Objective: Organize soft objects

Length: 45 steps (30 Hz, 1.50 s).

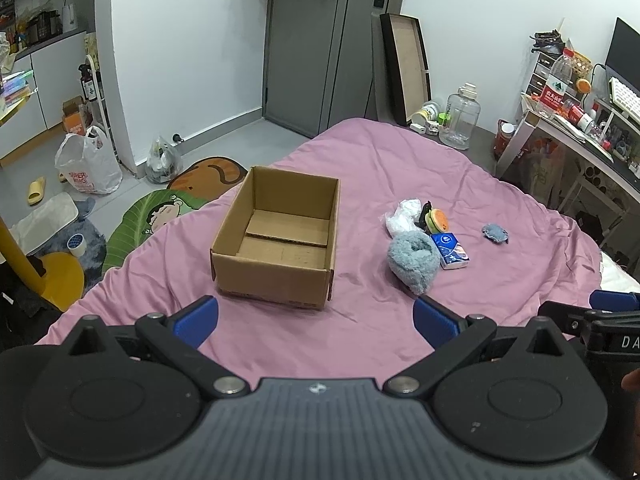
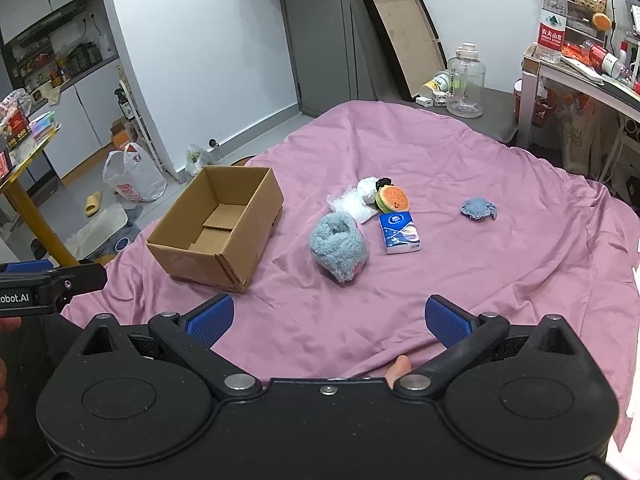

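1. Left gripper (image 1: 316, 320) and right gripper (image 2: 328, 320), fingers wide apart, hold nothing above the pink sheet (image 2: 480, 280).
2. Beyond, an empty cardboard box (image 2: 218, 220) sits left of a fluffy blue slipper (image 2: 338, 246) and tissue pack (image 2: 400, 234).
3. Far right, a bottle (image 2: 552, 20) with a red label of Chinese characters.

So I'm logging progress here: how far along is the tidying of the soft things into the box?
Nothing looks done: the cardboard box is empty. Nothing is in hand; the left gripper and right gripper are open. Left on the pink sheet: the fluffy blue plush, tissue pack, burger toy, white bag and small blue piece.
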Motion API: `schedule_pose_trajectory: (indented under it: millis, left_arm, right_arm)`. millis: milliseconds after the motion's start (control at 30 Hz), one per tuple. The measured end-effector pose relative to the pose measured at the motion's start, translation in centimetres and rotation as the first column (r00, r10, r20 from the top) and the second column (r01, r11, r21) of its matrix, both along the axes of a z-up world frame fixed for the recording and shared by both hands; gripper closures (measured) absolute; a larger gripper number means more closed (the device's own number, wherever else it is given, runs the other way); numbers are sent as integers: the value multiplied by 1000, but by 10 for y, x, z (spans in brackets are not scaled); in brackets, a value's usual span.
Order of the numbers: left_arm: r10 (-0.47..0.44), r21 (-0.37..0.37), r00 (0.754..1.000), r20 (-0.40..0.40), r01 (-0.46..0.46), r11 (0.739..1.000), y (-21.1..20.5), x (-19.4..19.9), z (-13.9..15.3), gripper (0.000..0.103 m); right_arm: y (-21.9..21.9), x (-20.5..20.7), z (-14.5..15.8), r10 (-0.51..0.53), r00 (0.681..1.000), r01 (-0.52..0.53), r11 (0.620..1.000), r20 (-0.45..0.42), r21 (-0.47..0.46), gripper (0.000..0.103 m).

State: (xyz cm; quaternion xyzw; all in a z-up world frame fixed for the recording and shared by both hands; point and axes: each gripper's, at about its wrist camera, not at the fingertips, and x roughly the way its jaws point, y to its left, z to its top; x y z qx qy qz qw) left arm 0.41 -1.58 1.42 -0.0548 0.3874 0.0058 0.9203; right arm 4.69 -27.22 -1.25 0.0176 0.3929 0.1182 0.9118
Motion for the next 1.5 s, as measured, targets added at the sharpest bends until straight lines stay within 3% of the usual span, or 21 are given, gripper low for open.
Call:
schedule_pose_trajectory:
  millis: [1200,1500]
  left_arm:
    - [15,10,1000,19,-15,1000,3,-7,-1,0]
    - [3,9,1000,0,-3,1000,-1,6,-8,0]
  right_arm:
    - [3,-3,-3,-12,1000,12,1000,10,3,0]
    - [-1,14,-12,-37,999,38,999,-27,36,0]
